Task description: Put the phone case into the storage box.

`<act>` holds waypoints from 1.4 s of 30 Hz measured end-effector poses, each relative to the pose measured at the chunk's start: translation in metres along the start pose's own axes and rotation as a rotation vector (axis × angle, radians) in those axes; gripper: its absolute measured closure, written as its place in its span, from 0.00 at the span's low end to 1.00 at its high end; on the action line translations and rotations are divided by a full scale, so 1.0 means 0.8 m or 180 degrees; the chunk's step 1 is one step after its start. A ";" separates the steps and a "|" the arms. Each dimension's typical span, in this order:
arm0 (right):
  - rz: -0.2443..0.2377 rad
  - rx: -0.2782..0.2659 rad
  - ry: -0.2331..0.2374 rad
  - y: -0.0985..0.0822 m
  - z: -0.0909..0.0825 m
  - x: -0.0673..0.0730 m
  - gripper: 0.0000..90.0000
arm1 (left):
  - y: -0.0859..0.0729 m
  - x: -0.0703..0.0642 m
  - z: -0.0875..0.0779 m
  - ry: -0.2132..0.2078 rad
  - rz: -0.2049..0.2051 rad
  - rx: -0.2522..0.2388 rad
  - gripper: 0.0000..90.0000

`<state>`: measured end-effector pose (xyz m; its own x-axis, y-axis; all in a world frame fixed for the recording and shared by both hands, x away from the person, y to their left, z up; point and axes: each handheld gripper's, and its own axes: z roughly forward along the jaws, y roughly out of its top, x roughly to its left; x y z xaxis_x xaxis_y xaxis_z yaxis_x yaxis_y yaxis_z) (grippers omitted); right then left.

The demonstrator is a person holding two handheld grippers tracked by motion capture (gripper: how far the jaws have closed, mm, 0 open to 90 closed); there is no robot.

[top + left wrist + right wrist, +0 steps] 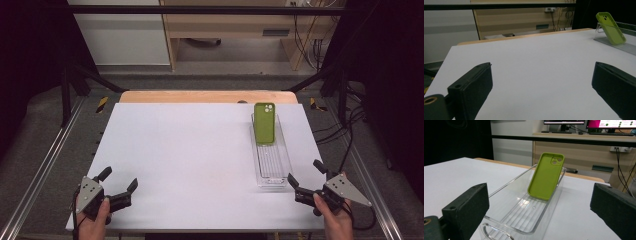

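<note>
Both tools, left (118, 181) and right (304, 175), wide and empty near counter (190, 165) edge; far right, green phone case (264, 122) tilted in clear tray (272, 162): probably light, flexible, slippery, best pinched by long edges.

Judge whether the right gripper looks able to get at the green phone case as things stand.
Probably yes. The right gripper is open, and the green phone case leans against the far end of the clear tray with its upper part above the rim; nothing stands between.

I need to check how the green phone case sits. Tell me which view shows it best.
The right gripper view: the green phone case stands close, leaning on the far end of the clear tray. The high view shows it small from above; the left gripper view, far off.
</note>
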<state>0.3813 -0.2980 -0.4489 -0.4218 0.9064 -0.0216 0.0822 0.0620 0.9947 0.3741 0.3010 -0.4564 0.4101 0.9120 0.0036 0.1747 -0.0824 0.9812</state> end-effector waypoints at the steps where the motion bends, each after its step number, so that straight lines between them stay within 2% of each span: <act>1: 0.0008 0.0002 0.0010 -0.001 0.001 0.001 0.03 | 0.000 0.000 0.000 0.0003 -0.0001 -0.0003 0.03; 13: 0.0055 0.0018 0.0126 -0.009 0.014 0.016 0.03 | 0.001 0.001 -0.003 -0.0003 -0.0014 -0.0036 0.03; 27: 0.0070 0.0031 0.0168 -0.015 0.024 0.025 0.03 | 0.001 0.002 -0.003 -0.0023 -0.0015 -0.0057 0.03; 37: 0.0065 0.0051 0.0240 -0.016 0.029 0.031 0.03 | 0.001 0.006 -0.004 -0.0057 -0.0133 -0.0114 0.03; 42: 0.0095 0.0058 0.0272 -0.017 0.033 0.035 0.03 | 0.001 0.006 -0.005 -0.0085 -0.0143 -0.0147 0.03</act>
<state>0.3924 -0.2626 -0.4660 -0.4943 0.8691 0.0174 0.1119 0.0437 0.9928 0.3727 0.3071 -0.4546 0.4266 0.9033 -0.0454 0.1524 -0.0224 0.9881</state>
